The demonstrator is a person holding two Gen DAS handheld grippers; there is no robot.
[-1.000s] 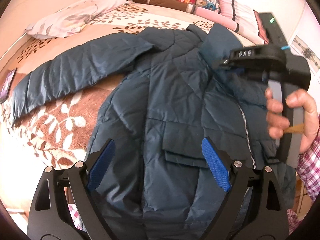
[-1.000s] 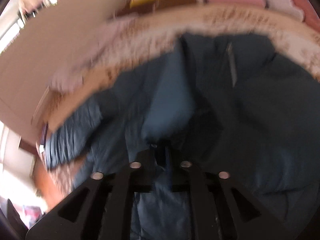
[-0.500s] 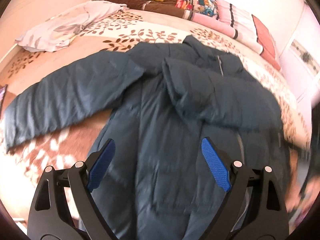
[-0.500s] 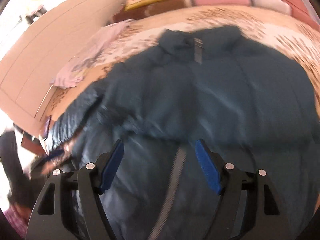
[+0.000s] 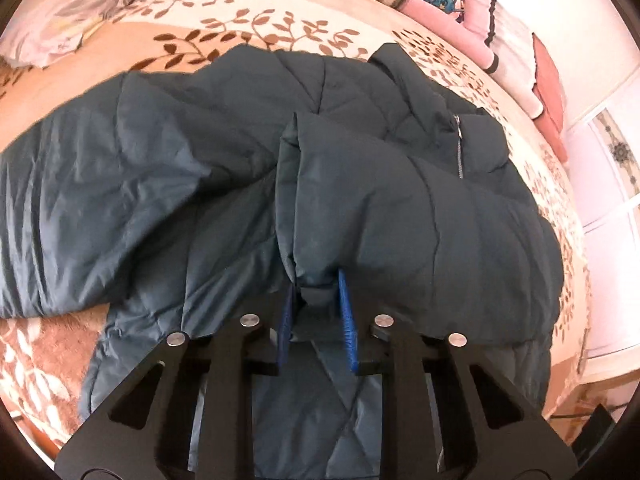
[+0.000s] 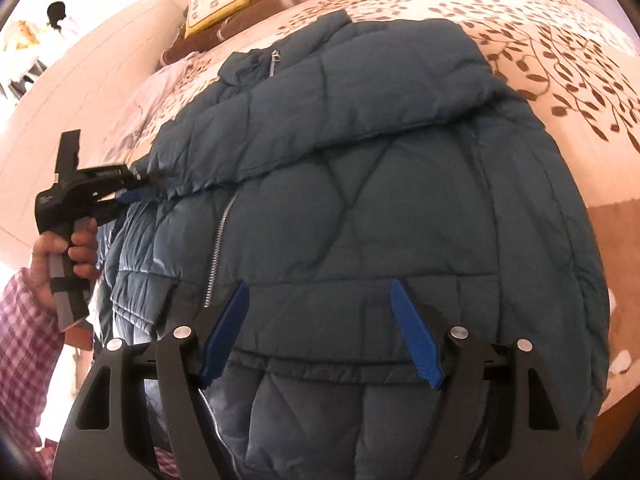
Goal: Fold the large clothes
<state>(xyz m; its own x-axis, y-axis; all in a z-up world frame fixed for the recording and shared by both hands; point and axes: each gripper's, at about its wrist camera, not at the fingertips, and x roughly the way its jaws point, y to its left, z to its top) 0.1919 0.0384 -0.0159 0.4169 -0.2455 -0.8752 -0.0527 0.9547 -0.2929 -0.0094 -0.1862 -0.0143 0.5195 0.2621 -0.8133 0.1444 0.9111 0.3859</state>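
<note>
Your left gripper [image 5: 316,296] has its jaws pinched narrow on the cuff of the sleeve [image 5: 400,216], which lies folded across the front of the dark blue jacket [image 6: 380,208]; the jacket is spread on the bed [image 5: 280,36], over a leaf-patterned cover, its other sleeve [image 5: 92,200] stretched out flat to the side. Your right gripper [image 6: 320,328] hovers over the jacket's lower front with its jaws wide and nothing between them; the zipper [image 6: 218,248] runs just beside its left finger, and your left hand [image 6: 60,256] grips the handle of the other tool at the jacket's edge.
</note>
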